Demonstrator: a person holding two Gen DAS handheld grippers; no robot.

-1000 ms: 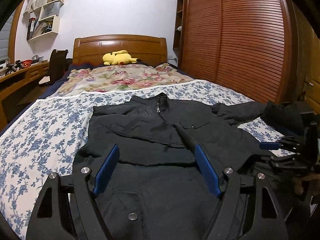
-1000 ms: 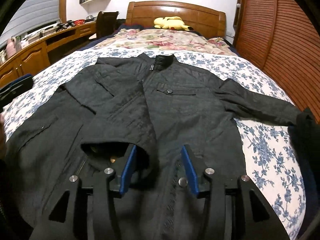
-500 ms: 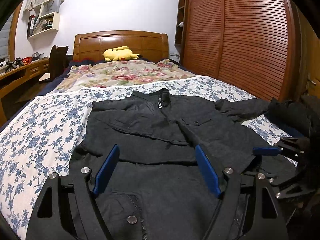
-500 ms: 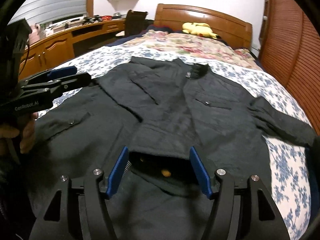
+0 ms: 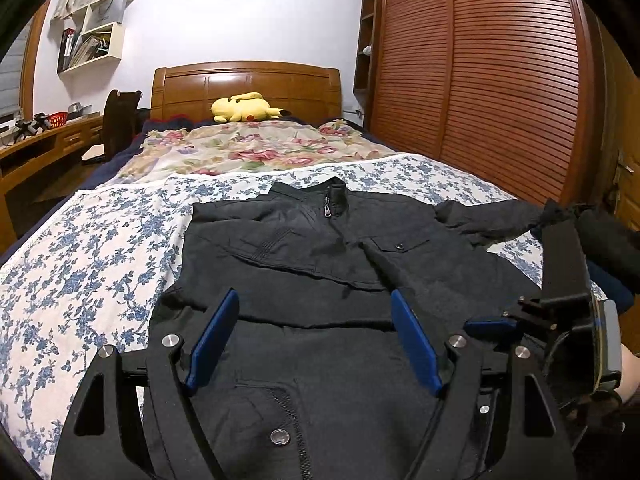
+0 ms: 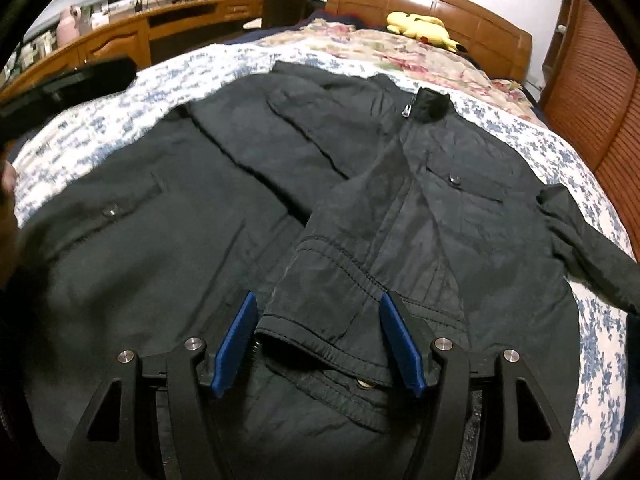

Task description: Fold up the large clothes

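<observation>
A large black jacket (image 5: 320, 264) lies flat, front up, on the bed, collar toward the headboard. It also shows in the right wrist view (image 6: 400, 184). Its left sleeve is folded across the chest, with the cuff (image 6: 320, 316) lying between the right gripper's fingers. The other sleeve (image 6: 592, 248) stretches out to the right. My left gripper (image 5: 316, 312) is open and empty, above the jacket's lower front. My right gripper (image 6: 320, 312) is open, its blue pads either side of the cuff without closing on it. It also shows at the right edge of the left wrist view (image 5: 560, 320).
The bed has a blue floral sheet (image 5: 80, 248) and a floral quilt (image 5: 248, 148) near the wooden headboard, with a yellow plush toy (image 5: 244, 107). A slatted wooden wardrobe (image 5: 500, 80) stands on the right. A desk (image 6: 120, 32) and chair run along the left.
The right gripper has let go of the sleeve cuff, opened wider and drawn back low over it. The left gripper has stayed open and hardly moved.
</observation>
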